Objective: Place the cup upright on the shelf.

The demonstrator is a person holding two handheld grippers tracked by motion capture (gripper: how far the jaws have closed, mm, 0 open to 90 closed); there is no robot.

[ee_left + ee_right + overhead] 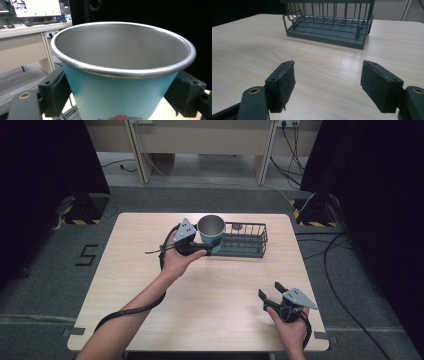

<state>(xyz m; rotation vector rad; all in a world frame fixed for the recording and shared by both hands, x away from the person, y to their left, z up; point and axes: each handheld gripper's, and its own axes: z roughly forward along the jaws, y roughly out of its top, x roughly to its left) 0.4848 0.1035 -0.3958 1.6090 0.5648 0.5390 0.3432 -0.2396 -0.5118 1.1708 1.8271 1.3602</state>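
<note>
Left claw gripping cup, right claw idle

Lower right of the high view: right claw [270,292] spread wide, holding nothing, low over the surface [220,305]. Centre frame: left claw [206,249] clamped on the teal metal cup [211,231], upright, at the left end of the wire rack [245,240]

Left gripper [204,248] clamped on teal cup [211,233] with metal interior, cup upright, at the left end of the dark wire basket [245,240]. Basket sits on the far middle of the light wood table [200,310]. Right gripper [270,292] held low over the table's near right corner, jaws apart, nothing between them, well apart from basket and cup
</note>
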